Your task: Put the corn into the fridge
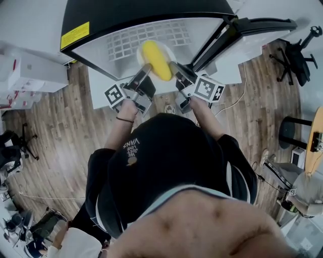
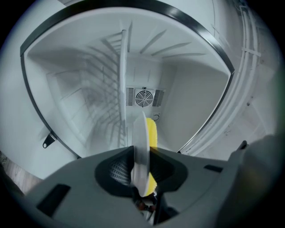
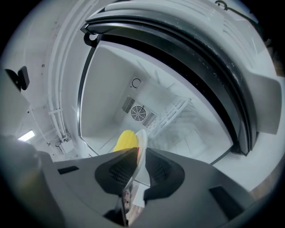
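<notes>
Carrying one yellow corn cob [image 1: 156, 60] on one round white plate [image 1: 170, 54] at the open front of one black-topped white fridge [image 1: 126, 15].
Gripping that plate with two claws: left claw [image 1: 144, 70] clenched on the rim at one side, right claw [image 1: 176, 68] clenched on the rim opposite, with the plate edge-on between the jaws in both gripper views. Keeping the corn cob on the plate, held up just before the opening, not set down inside. Showing within one white wire shelf [image 1: 136, 40] and one round fan grille [image 2: 144, 97] on the back wall; beside, one door [image 1: 262, 25] swung open.
</notes>
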